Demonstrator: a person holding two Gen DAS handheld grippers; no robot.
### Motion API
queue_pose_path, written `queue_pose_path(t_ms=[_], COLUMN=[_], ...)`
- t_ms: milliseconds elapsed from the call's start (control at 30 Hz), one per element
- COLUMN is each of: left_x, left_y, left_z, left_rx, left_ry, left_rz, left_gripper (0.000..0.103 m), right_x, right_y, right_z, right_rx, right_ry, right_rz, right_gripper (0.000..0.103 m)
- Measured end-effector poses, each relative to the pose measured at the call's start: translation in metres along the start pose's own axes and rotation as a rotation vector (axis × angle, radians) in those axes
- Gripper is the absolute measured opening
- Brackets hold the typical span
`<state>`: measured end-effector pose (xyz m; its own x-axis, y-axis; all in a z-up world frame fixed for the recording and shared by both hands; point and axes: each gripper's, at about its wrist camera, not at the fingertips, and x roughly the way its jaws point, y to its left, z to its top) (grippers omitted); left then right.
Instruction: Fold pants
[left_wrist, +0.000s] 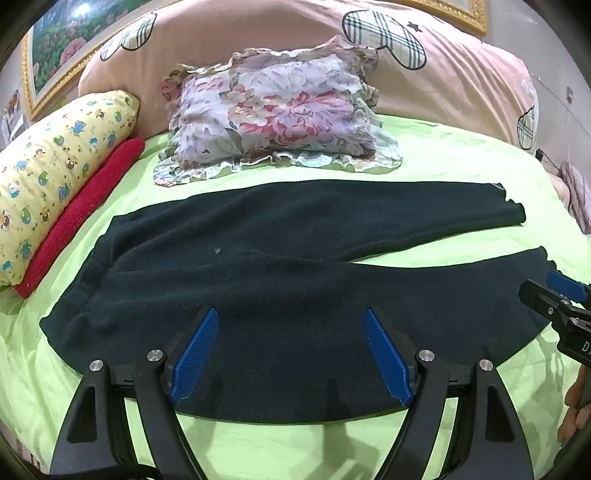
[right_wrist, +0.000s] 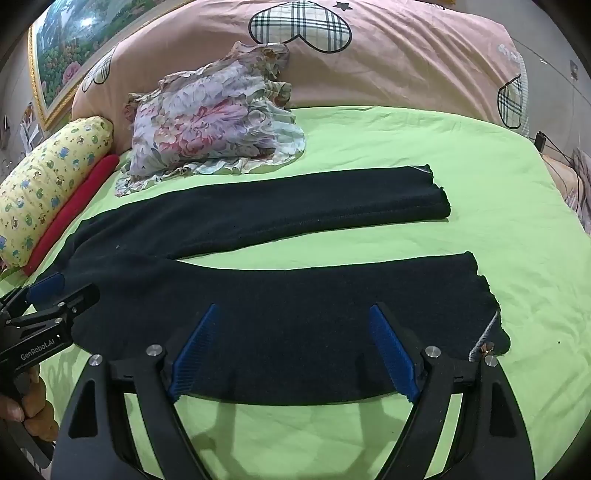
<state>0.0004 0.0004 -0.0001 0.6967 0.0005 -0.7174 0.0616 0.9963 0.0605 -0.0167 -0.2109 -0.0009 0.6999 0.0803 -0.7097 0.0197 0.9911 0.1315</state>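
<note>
Dark navy pants (left_wrist: 280, 266) lie flat on a lime-green bed sheet (left_wrist: 443, 162), waist to the left, both legs spread apart to the right. My left gripper (left_wrist: 290, 317) is open, hovering over the near edge of the pants by the hip. The pants also show in the right wrist view (right_wrist: 295, 295). My right gripper (right_wrist: 293, 314) is open over the near leg, close to its cuff (right_wrist: 487, 314). Each gripper shows at the edge of the other's view: the right one (left_wrist: 561, 295), the left one (right_wrist: 48, 299).
A floral pillow (left_wrist: 280, 110) lies just behind the far leg. A yellow printed bolster (left_wrist: 55, 166) and a red rolled towel (left_wrist: 85, 210) lie at the left. A pink quilt (left_wrist: 295, 33) is piled at the back. Green sheet (right_wrist: 498, 166) spreads to the right.
</note>
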Motion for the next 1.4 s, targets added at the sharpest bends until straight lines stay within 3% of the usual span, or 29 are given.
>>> queue_pose_path(t_ms=[433, 1400], left_x=[0.005, 0.008], left_y=[0.001, -0.015], left_z=[0.002, 0.006], left_rx=[-0.009, 0.055], left_ry=[0.012, 0.055], left_rz=[0.005, -0.071], left_gripper=[0.081, 0.082], right_x=[0.001, -0.003], right_y=[-0.002, -0.015], right_z=[0.001, -0.001], right_rx=[-0.003, 0.088], right_ry=[0.004, -0.015], right_rz=[0.011, 0.031], right_gripper=[0.084, 0.084])
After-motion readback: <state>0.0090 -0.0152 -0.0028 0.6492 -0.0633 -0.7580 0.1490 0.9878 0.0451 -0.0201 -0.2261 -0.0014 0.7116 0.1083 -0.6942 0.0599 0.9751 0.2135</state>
